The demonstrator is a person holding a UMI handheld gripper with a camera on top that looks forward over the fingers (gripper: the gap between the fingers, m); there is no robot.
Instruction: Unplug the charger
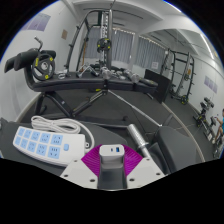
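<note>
We're looking at a white, glossy, boxy charger (112, 155) gripped between the jaws of our gripper (112, 166), magenta pads (92, 161) pressed to its sides. Just left of the charger lies a long white plastic power strip (47, 139) with rows of pale blue sockets, flat on the dark bench (150, 120). Beyond the charger, black gym frames (105, 40) and a weight bench (110, 82) crowd the room.
</note>
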